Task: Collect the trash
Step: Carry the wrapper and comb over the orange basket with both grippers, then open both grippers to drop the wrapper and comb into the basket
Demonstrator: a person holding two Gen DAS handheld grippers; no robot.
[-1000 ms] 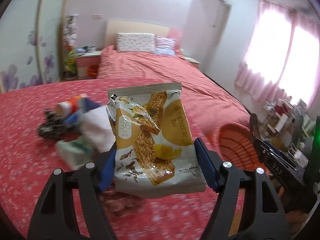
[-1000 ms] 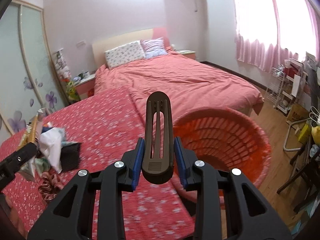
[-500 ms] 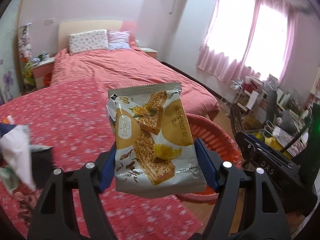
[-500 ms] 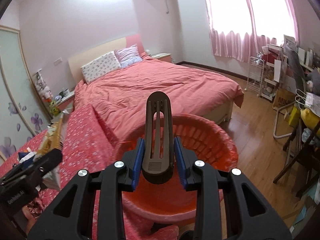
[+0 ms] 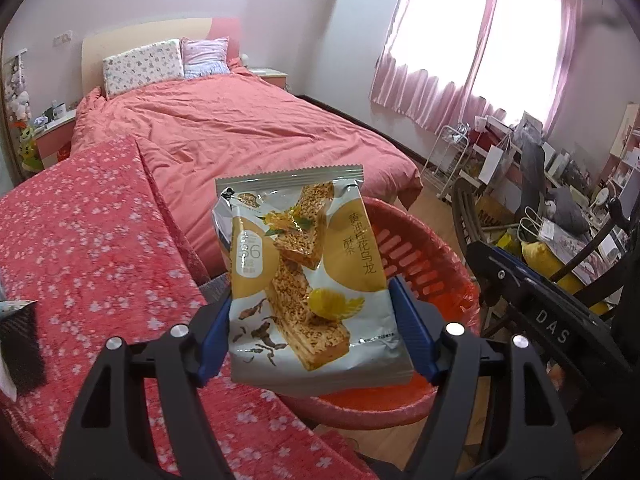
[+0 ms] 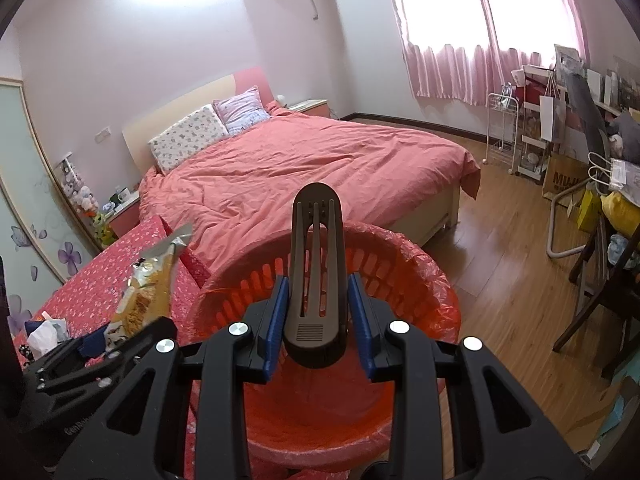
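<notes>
My left gripper [image 5: 310, 320] is shut on a silver and yellow snack packet [image 5: 304, 268] and holds it upright at the near rim of the orange basket [image 5: 436, 264]. The packet also shows edge-on in the right wrist view [image 6: 148, 292]. My right gripper [image 6: 316, 320] is shut on a dark slotted plastic clip [image 6: 316, 264], held upright over the orange basket [image 6: 420, 280], which is lined with a thin red bag. More trash [image 6: 44, 334] lies on the red flowered tablecloth [image 5: 80, 240] at the left.
A bed with a coral cover [image 6: 320, 160] stands behind the basket. A wooden floor [image 6: 512, 256] runs to the right, with a white rack [image 6: 504, 132], bags and dark chairs [image 6: 604, 280]. A black item [image 5: 18, 344] lies at the table's left edge.
Both grippers have swung to the right, away from the trash pile. The packet and the clip are now at the orange basket, which has grown larger in both views.
</notes>
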